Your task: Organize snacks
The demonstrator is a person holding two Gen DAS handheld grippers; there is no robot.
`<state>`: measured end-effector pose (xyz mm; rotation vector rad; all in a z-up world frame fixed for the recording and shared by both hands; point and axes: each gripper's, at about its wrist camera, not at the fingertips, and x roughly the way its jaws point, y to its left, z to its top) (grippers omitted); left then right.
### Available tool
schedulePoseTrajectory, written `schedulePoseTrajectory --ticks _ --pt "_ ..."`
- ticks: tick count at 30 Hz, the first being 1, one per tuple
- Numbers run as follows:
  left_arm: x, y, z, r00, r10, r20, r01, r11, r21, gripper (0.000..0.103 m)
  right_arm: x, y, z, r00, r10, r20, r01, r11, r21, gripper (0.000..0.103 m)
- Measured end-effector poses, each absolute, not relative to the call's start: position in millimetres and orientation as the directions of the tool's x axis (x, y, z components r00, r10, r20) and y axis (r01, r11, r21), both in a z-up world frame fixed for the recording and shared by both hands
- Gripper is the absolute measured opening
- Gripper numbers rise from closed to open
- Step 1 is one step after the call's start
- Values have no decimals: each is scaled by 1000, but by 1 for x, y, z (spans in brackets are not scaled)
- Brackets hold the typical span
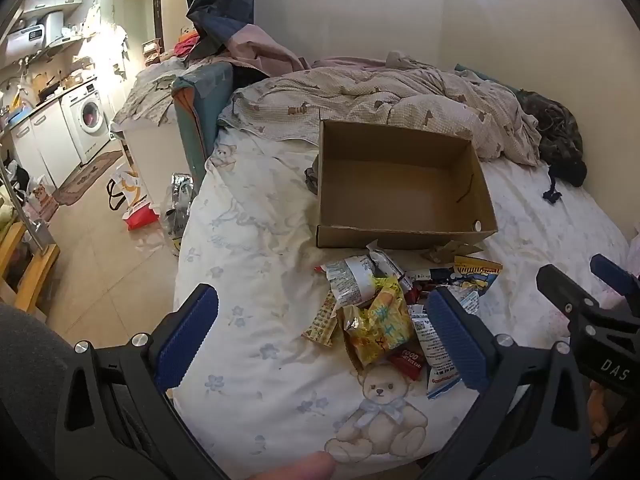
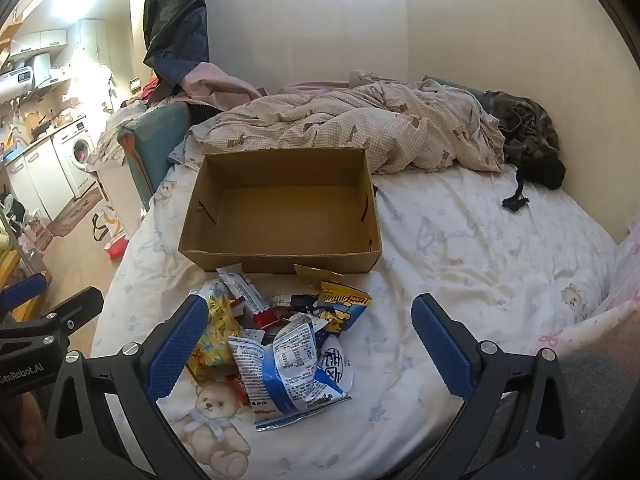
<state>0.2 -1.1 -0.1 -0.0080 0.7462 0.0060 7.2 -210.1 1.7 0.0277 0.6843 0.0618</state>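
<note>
The left gripper (image 1: 320, 334) and right gripper (image 2: 310, 342) are both hovering with jaws wide, gripping nothing, over the snacks (image 2: 280, 340) piled near the bed's (image 2: 460, 240) front edge, just before the empty box (image 2: 280, 216).

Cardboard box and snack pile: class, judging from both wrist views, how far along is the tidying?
Done: nothing; the cardboard box sits empty on the bed sheet. In hand: nothing; the left gripper and right gripper hover open over the snack pile. Left: move every packet into the box.
</note>
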Motion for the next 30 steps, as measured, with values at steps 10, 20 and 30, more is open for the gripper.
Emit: schedulePoseTrajectory --ticks 10,20,30 --pt "-2 3 1 735 -8 -678 -13 1000 -26 103 7 -209 1 774 63 -630 -48 998 41 103" --pt "0 3 1 736 -8 -677 -16 999 -29 103 8 -209 1 773 63 -631 -48 998 41 103" --pt "0 3 2 738 -5 -675 -18 999 -28 103 9 -209 1 772 62 -633 -48 998 39 103"
